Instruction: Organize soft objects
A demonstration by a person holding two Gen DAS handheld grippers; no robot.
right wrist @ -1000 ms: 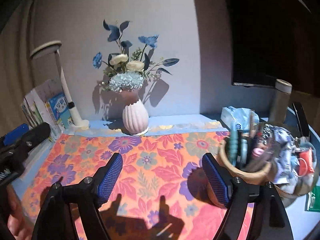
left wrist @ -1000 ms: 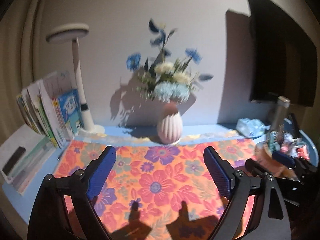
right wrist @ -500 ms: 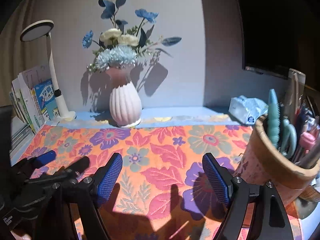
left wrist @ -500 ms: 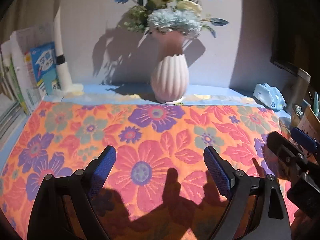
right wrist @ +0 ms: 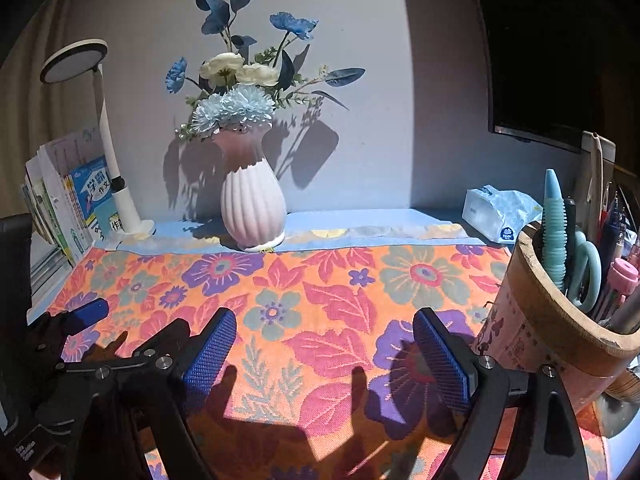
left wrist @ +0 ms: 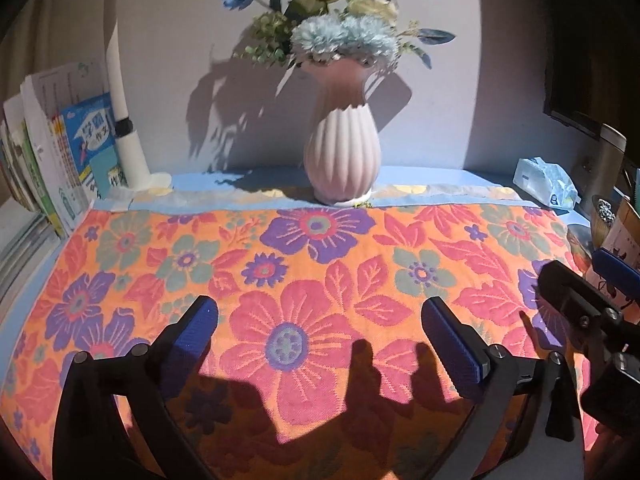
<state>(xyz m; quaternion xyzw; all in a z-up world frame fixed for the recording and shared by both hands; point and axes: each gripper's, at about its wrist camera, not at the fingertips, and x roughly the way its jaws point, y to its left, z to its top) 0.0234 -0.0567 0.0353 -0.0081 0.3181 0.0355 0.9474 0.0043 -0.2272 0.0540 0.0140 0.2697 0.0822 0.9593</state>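
Cloth (left wrist: 320, 264) with an orange ground and red, purple and grey-green flowers lies spread flat over the desk, filling the middle of both views; its far edge runs along a pale blue strip of tabletop (left wrist: 440, 178) just short of the wall. Left gripper (left wrist: 320, 332) hangs low over the near half of the floral cloth, jaws wide apart with nothing between them, blue pads (left wrist: 192, 340) facing inward and their shadows falling on the big red flower below. Right gripper (right wrist: 324, 350) sits likewise above the cloth, jaws spread and empty; in the left wrist view it shows at 3 o'clock (left wrist: 580, 304), and in the right wrist view the left gripper shows at 9 o'clock (right wrist: 80, 316), so the two stand side by side.

At 12 o'clock a ribbed pink vase (left wrist: 342, 160) stands on the blue strip, touching the cloth's far edge, holding blue, cream and pale blue artificial flowers (right wrist: 240, 92). At 10 o'clock a white desk lamp (right wrist: 108, 152) rises beside upright books (left wrist: 68, 152). At 2 o'clock lies a soft pack of tissues (right wrist: 496, 216). In the right wrist view, at 3 o'clock, a wooden pen holder (right wrist: 544, 320) stands on the cloth's right edge just beside the right jaw, stuffed with teal scissors (right wrist: 588, 268), pens and a ridged teal tool
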